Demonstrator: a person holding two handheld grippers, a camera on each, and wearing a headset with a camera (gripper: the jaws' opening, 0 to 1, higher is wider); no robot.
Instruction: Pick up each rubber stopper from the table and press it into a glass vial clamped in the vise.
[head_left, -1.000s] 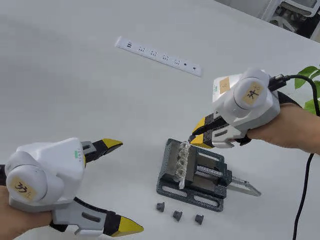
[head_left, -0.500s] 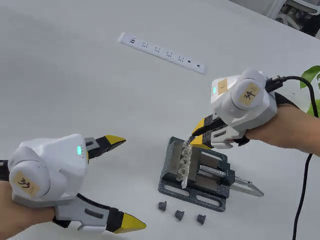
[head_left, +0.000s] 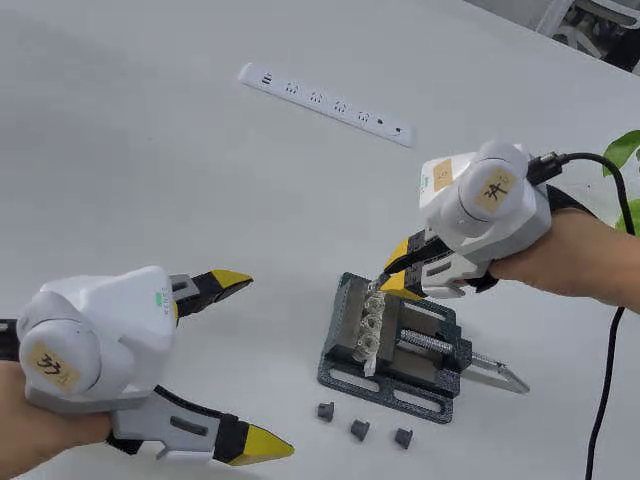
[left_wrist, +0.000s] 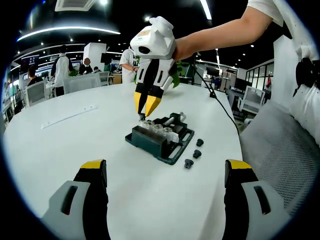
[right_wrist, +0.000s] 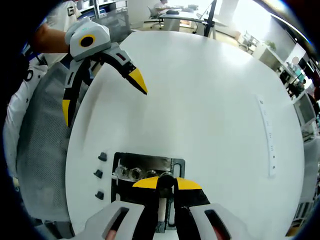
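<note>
A dark vise (head_left: 400, 372) on the white table clamps a row of glass vials (head_left: 368, 322). My right gripper (head_left: 393, 278) hovers just over the vial at the far end of the row. In the right gripper view its yellow tips (right_wrist: 166, 183) are shut on a small dark rubber stopper, right beside the open vials (right_wrist: 129, 173). Three loose rubber stoppers (head_left: 358, 430) lie in a line in front of the vise. My left gripper (head_left: 250, 363) hangs wide open and holds nothing, left of the vise; the vise (left_wrist: 160, 139) and stoppers (left_wrist: 196, 153) lie ahead of it.
A white power strip (head_left: 325, 103) lies at the back of the table. A black cable (head_left: 608, 380) trails from the right gripper down the right side, near a green plant (head_left: 625, 150). People, desks and chairs stand beyond the table (left_wrist: 60, 125).
My right gripper has sunk slightly toward the end vial with the stopper still held. The left gripper stays open and has barely moved; the head camera shifted a little.
</note>
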